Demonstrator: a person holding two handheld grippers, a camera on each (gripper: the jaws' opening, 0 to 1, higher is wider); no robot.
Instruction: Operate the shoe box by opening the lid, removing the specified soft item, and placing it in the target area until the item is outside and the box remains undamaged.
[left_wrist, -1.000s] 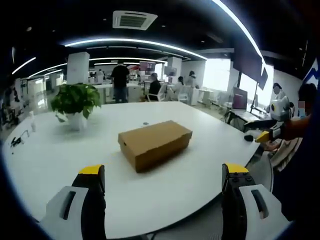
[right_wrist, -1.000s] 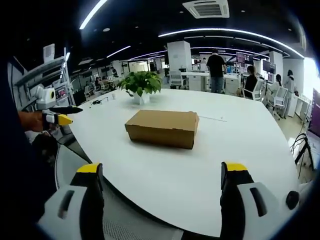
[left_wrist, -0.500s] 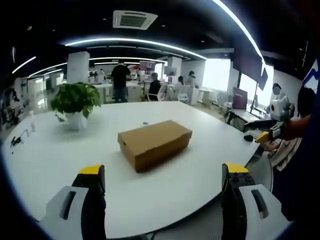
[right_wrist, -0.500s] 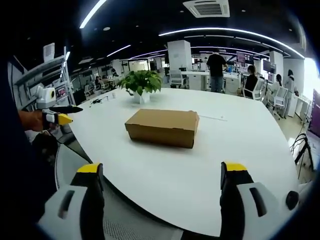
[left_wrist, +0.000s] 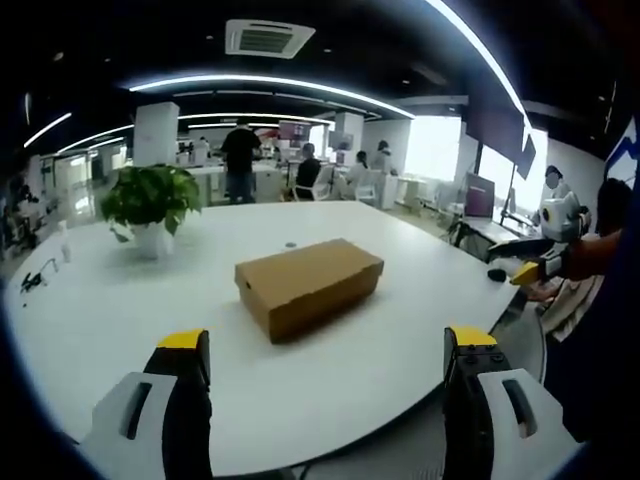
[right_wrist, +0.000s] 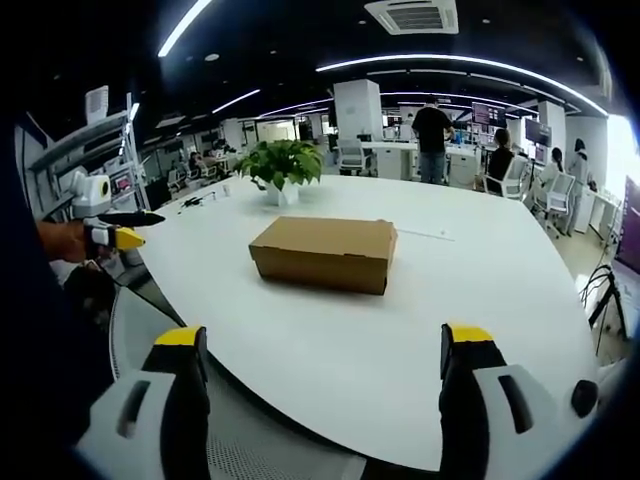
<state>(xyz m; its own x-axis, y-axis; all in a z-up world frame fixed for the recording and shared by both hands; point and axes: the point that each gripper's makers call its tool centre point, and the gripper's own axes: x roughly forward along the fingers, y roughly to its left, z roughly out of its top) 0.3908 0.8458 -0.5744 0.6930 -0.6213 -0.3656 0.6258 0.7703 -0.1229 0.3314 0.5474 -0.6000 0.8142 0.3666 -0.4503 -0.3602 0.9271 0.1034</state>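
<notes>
At the bottom of the left gripper view: left tongs (left_wrist: 326, 345), one pair, two jaws with yellow tips standing wide apart, nothing between them, held off the near edge of the surface (left_wrist: 90, 300) and aimed along it. In the right gripper view the same tongs (right_wrist: 128, 228) show at the left margin, narrow yellow-and-black tips pointing right, carried in a person's hand (right_wrist: 62, 241) beside a dark sleeve.

At the bottom of the right gripper view: right tongs (right_wrist: 324, 345), one pair, jaws likewise spread wide and holding nothing, short of the surface's (right_wrist: 500, 290) rim. In the left gripper view these tongs (left_wrist: 525, 271) show at the right margin, yellow tip pointing left, gripped by the person's other hand (left_wrist: 580, 258).

Shoe box (left_wrist: 309, 286), one, plain brown cardboard, lid shut, lying flat near the middle of the white surface, well apart from both pairs of tongs. In the right gripper view the box (right_wrist: 324, 254) shows its long side. The soft item cannot be seen with the lid down.

Potted plant (left_wrist: 150, 205), one, green leaves in a white pot, standing upright on the surface beyond the box; also seen in the right gripper view (right_wrist: 282, 168).

Small dark objects (left_wrist: 33, 281), number unclear, at the surface's far left edge.

Background: open office, desks and chairs; people (left_wrist: 240, 160), at least four, standing or seated far behind. Ceiling vent (left_wrist: 268, 39), one per view, plus curved light strips.
</notes>
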